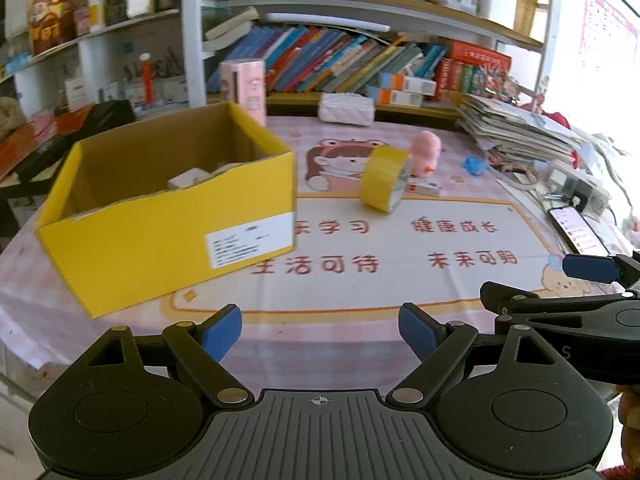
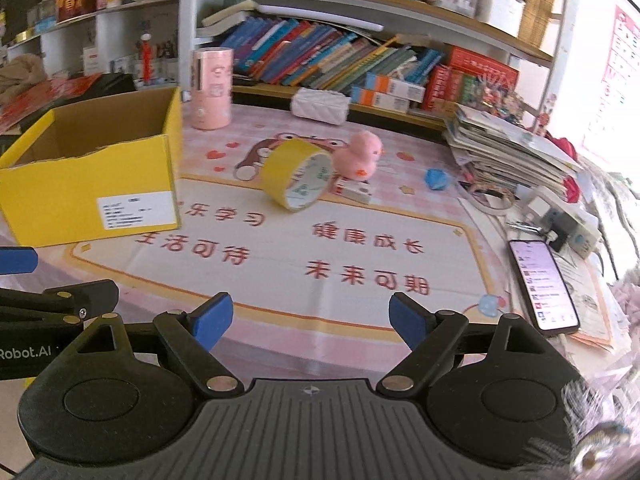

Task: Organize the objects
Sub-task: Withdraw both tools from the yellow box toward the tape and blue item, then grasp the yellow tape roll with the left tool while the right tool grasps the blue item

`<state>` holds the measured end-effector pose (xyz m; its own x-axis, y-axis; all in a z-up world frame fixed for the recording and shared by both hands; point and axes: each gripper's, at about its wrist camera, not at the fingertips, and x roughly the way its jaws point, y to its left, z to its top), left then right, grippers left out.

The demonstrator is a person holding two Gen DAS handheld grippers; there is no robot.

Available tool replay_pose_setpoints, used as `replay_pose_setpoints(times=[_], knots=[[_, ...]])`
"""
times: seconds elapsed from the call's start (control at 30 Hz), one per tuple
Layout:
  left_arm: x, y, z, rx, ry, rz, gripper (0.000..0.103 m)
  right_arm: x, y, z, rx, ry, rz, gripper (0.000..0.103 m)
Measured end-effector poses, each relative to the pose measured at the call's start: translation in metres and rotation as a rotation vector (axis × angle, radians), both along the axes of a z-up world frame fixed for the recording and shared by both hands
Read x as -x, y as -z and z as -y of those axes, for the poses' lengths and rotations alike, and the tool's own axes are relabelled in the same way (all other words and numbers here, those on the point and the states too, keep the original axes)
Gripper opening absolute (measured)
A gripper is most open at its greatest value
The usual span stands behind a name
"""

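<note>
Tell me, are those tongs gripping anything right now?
No. Both the left tongs and right tongs are open and empty; the yellow tape roll sits untouched.

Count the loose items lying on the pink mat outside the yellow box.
4: yellow tape roll at mat centre; pink duck just behind it; small white box at the duck's foot; blue object further right. The yellow box may hide others.

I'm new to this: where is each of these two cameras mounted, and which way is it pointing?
Left wrist view: sits on the left tool, looking forward over the table at the yellow box and tape roll; its own open blue-tipped fingers show, with the right tool at the right edge.
Right wrist view: sits on the right tool, facing the tape roll and pink duck; open fingers show.
Both share the box, tape, duck and bookshelf.
</note>
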<state>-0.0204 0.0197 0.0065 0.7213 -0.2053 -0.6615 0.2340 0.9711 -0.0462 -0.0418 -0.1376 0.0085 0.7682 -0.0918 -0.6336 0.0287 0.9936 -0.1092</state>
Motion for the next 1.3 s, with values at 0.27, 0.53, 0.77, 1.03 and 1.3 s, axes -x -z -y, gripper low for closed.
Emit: replay_pose_setpoints(times=[0.27,0.53,0.77,1.03,1.3], knots=[[-0.021,0.000,0.025,0.000,0.035,0.006,0.088,-0.015,0.001,0.029,-0.011,0.056,0.001,0.085],[-0.050,-0.001,0.051,-0.006,0.031,0.011,0.088,-0.048,-0.001,0.054,-0.015,0.059,-0.003,0.085],[-0.084,0.000,0.079,-0.007,0.012,0.009,0.088,-0.085,-0.003,0.081,-0.013,0.040,-0.006,0.085],[-0.121,0.004,0.112,-0.035,-0.033,0.004,0.088,-0.125,-0.002,0.121,-0.027,0.037,-0.015,0.085],[-0.160,0.015,0.138,-0.085,-0.099,-0.010,0.088,-0.158,0.005,0.159,-0.046,0.024,-0.041,0.085]])
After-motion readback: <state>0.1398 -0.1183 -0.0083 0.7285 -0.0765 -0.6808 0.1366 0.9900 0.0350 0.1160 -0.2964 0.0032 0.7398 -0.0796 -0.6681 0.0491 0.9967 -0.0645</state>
